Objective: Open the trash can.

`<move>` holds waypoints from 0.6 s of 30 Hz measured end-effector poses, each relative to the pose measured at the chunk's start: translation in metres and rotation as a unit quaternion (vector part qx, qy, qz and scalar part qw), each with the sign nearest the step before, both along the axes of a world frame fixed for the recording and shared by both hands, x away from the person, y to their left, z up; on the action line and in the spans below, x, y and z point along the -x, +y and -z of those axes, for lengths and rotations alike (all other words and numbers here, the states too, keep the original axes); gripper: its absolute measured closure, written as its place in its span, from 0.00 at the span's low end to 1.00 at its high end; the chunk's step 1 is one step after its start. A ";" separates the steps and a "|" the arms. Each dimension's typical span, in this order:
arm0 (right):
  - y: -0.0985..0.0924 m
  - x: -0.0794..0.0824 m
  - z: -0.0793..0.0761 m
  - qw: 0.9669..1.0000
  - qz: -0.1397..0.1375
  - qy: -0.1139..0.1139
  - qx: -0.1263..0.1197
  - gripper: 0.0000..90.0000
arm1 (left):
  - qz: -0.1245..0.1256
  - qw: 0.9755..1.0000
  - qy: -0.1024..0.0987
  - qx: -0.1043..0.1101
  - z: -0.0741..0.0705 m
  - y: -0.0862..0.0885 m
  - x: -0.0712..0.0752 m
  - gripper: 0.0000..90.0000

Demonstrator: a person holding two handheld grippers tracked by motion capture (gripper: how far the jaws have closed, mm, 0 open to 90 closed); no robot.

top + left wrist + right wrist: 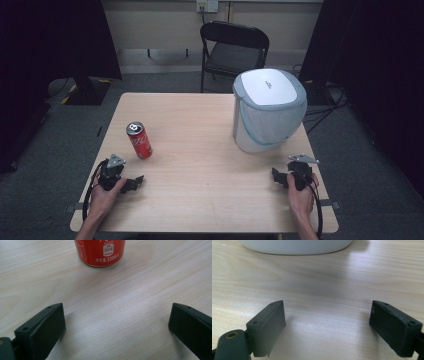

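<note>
Item: red can [139, 140], upright, centre-left; L gripper [134, 183] & R gripper [276, 176] both wide, empty; approach can level, centre jaws mid-body.

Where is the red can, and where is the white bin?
red can [139, 140], high view, on its red side wall.
white bin [270, 86], high view, on the middle of its lid.

Can [139, 140] upright on table [200, 180], left side; lidded bin [269, 110] right rear; chair [232, 47] behind table.
</note>
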State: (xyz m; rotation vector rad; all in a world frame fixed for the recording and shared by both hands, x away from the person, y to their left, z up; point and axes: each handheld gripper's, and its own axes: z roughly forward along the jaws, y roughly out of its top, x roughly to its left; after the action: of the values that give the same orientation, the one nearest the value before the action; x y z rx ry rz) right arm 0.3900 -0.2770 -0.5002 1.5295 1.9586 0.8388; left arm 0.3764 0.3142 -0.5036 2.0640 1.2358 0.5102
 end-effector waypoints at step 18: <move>0.005 0.004 -0.005 1.000 -0.005 0.005 -0.009 0.17 | -0.003 0.999 0.021 0.032 -0.012 -0.011 0.013 0.20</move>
State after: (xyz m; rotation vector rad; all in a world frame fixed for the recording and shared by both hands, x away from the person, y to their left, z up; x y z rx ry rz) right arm 0.3858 -0.2717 -0.4949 1.5374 1.9726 0.8578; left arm 0.3636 0.3036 -0.4912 2.0272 1.2676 0.4274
